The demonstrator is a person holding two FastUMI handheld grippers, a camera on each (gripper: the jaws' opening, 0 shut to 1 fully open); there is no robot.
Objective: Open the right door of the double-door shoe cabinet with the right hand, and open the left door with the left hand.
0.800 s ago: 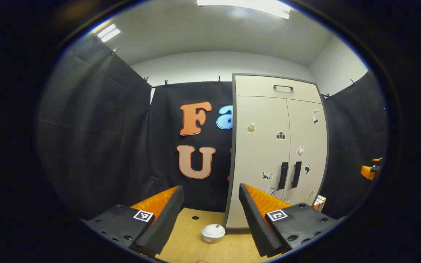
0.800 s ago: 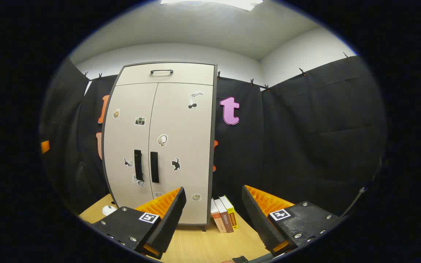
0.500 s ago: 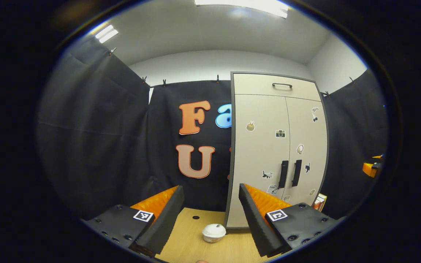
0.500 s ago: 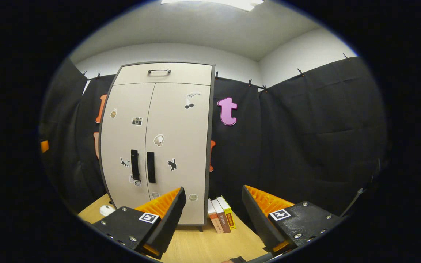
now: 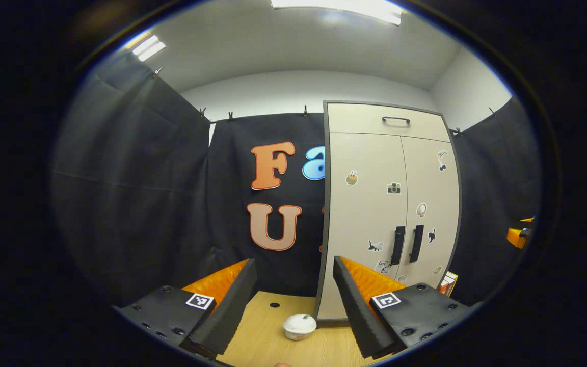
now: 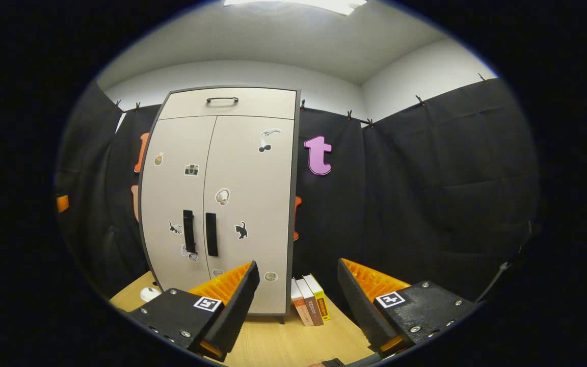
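1. Standing well ahead of both jaws: shoe cabinet (image 6: 222, 199), both doors closed, right door handle (image 6: 212, 234) and left door handle (image 5: 398, 245) side by side, free room before them.
2. Left gripper (image 5: 293, 300): jaws wide apart, holding nothing; white bowl (image 5: 299, 326) on the surface (image 5: 268, 341) between them.
3. Right gripper (image 6: 296, 300): jaws wide apart, holding nothing; books (image 6: 310, 306) beyond, beside the cabinet's edge.

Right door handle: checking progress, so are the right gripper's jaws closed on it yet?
No, the right gripper hangs open, short of the cabinet, with the right door handle untouched beyond it.
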